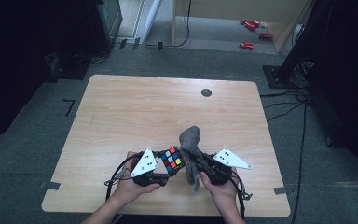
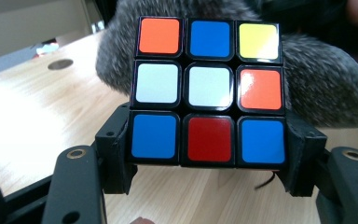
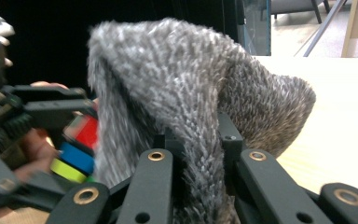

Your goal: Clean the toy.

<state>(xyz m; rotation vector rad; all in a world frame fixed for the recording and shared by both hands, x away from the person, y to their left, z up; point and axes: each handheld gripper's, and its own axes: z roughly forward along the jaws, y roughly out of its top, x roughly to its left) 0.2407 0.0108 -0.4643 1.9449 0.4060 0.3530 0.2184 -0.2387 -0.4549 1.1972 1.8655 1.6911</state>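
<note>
A colour-tiled puzzle cube (image 1: 172, 159) (image 2: 209, 91) is held just above the wooden table (image 1: 135, 112) near its front edge. My left gripper (image 1: 164, 167) (image 2: 209, 156) is shut on the cube, its pads pressing the cube's bottom row from both sides. Right beside the cube hangs a grey knitted cloth (image 1: 191, 148) (image 3: 186, 107), pinched in my right gripper (image 1: 196, 167) (image 3: 196, 154), which is shut on it. The cloth drapes over those jaws and rises behind the cube (image 3: 77, 149). Cloth and cube look very close; whether they touch I cannot tell.
A round dark cable hole (image 1: 206, 92) (image 2: 59, 64) sits in the table near its far edge. Grey carpet surrounds the table, with dark stands and cables at the right and small red objects (image 1: 252, 32) on the floor far behind.
</note>
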